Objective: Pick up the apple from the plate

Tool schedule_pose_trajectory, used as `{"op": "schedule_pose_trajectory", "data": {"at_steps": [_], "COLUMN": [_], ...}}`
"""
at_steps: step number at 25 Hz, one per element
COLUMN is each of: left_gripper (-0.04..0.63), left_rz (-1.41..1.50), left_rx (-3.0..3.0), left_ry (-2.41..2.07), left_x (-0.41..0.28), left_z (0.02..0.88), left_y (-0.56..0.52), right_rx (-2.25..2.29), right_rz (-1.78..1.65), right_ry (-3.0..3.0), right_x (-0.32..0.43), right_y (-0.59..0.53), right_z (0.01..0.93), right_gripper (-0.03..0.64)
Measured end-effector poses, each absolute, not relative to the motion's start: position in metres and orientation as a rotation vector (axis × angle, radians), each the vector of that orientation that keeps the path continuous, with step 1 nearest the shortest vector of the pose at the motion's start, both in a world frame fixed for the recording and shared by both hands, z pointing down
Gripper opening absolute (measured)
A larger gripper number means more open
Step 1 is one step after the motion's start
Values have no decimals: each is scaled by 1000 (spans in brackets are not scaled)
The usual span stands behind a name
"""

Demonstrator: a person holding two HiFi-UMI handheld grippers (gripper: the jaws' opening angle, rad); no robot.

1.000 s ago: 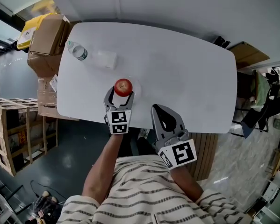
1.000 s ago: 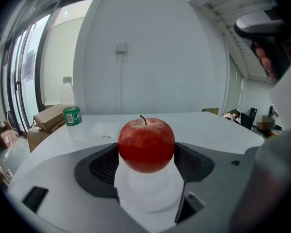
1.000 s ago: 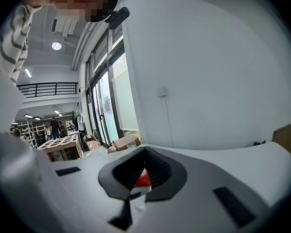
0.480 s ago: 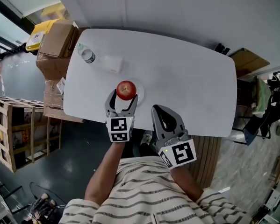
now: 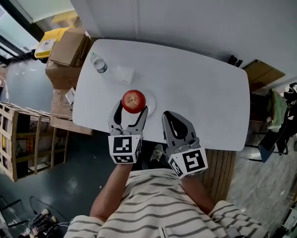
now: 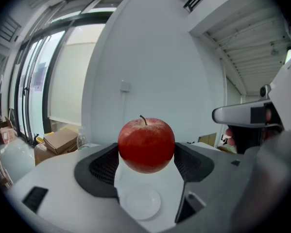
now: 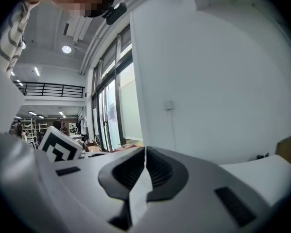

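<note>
my left gripper point(image 5: 132, 110): jaws clamped on round red apple point(image 6: 146, 142). apple in air above small white round plate point(image 6: 141, 204) on white table point(image 5: 203, 98), not touching plate. right gripper point(image 7: 144, 171): jaws together, empty. i judge pick done; only steady hold left.

Head view: the apple point(image 5: 134, 101) covers most of the plate point(image 5: 150, 104); only a rim sliver shows. The white object point(image 5: 124, 74) beside the bottle point(image 5: 99, 65) is too small to identify. The person's torso point(image 5: 158, 207) is cut off at the lower edge.
</note>
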State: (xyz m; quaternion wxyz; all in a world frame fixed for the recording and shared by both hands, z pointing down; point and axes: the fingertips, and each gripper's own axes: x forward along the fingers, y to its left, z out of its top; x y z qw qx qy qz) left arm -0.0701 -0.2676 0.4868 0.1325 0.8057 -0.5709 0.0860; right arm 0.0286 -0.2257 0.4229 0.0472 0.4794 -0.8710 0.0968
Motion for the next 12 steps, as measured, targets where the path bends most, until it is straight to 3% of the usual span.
{"op": "schedule_pose_trajectory", "data": {"at_steps": [12], "left_gripper": [365], "left_rz": [175], "left_rx": [2419], "left_ry": [-1715], "left_x": [-78], "left_z": [408], "left_y": [-250], "right_rx": [1428], "right_rz": [274], "right_ry": [-2738], "right_x": [17], "right_y": [-226], "right_z": [381], "right_gripper": [14]}}
